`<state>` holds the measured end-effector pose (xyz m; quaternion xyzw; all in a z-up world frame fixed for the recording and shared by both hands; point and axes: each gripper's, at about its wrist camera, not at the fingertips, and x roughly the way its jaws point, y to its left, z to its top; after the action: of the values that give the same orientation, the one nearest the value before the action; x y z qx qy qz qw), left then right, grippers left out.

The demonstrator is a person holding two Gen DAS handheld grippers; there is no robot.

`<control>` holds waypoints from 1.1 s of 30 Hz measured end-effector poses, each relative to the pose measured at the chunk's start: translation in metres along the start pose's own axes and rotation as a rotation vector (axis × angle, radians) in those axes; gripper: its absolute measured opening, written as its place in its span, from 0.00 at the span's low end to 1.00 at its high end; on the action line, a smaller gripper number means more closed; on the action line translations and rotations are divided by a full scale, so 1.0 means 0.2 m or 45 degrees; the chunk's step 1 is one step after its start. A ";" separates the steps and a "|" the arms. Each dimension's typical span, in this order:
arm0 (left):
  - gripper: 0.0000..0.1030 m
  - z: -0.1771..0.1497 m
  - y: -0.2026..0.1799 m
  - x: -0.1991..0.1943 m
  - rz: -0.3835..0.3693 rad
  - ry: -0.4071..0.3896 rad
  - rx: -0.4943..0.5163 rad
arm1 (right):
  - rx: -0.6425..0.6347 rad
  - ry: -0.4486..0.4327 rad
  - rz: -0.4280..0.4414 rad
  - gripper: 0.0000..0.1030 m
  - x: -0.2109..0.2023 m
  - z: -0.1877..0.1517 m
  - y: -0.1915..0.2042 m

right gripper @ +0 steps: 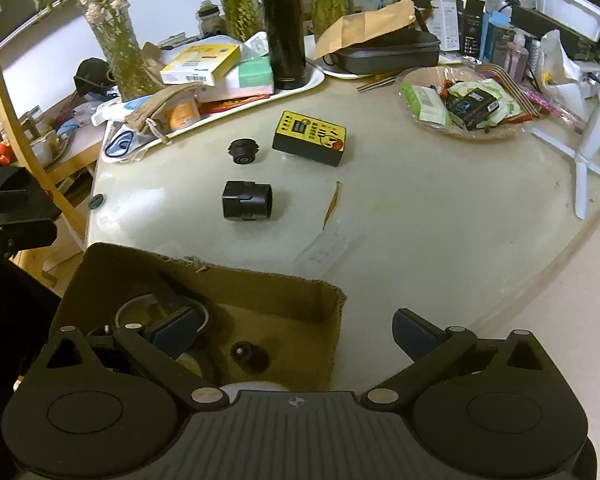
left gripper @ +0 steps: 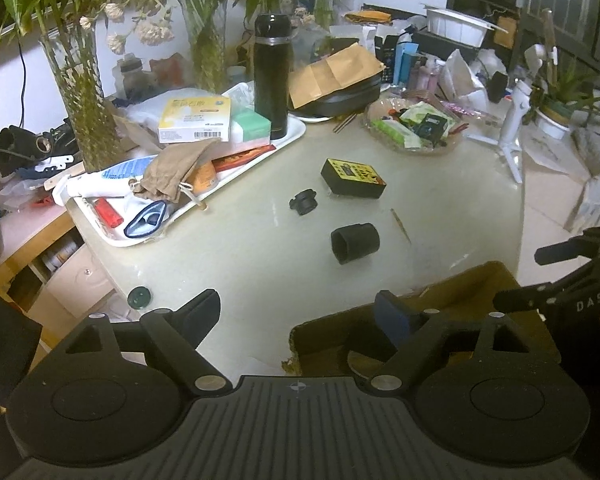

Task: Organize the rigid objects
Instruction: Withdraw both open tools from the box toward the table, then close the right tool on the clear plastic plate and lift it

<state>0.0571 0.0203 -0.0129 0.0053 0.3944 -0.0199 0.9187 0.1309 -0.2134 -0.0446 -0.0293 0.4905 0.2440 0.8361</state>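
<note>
Rigid objects, loose, three left on the pale table (right gripper: 440, 208): black sleeve-like cylinder (right gripper: 247, 201) lying on its side nearest the box; small black round fitting (right gripper: 244, 152) just beyond it; yellow-and-black box (right gripper: 309, 143) lying flat to the right of the fitting. All three apart from one another, none touched by either tool.

Cardboard box (right gripper: 268, 296), open-topped, at the near table edge; it appears to be the collecting bin, since a small dark knob (right gripper: 247, 355) and a ring-shaped item (right gripper: 140, 306) already lie inside it.

Left gripper (left gripper: 300, 318): fingers spread wide, nothing between them; one finger over bare table, the other over the box's interior. Reads as released, placed over the bin's edge.

Right gripper (right gripper: 296, 334): fingers likewise parted, empty; left finger inside the box, right finger outside it over the table, so the jaws straddle the box wall without pinching it.

White tray (left gripper: 288, 136), far side, crowded with a black flask (left gripper: 271, 76), cartons and a cloth pouch; a glass dish of packets (right gripper: 464, 104) to the right. Judged background, not part of the sorting.

Status, judged: partly done; cylinder is the nearest candidate for the next pick
</note>
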 end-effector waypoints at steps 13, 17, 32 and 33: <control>0.82 0.03 0.00 0.05 -0.013 0.004 0.070 | 0.045 0.026 0.008 0.93 0.11 0.10 -0.07; 0.82 0.04 0.00 0.07 -0.032 -0.005 0.078 | 0.042 0.045 -0.004 0.92 0.16 0.12 -0.08; 0.82 0.03 0.05 0.16 -0.054 -0.005 0.034 | 0.040 0.112 0.009 0.75 0.38 0.22 -0.12; 0.82 0.03 0.05 0.17 -0.058 -0.006 0.030 | 0.038 0.118 0.013 0.72 0.39 0.22 -0.12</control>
<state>0.0849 0.0294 -0.0327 0.0074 0.3921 -0.0454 0.9188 0.2089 -0.1923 -0.0920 -0.0257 0.5326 0.2392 0.8115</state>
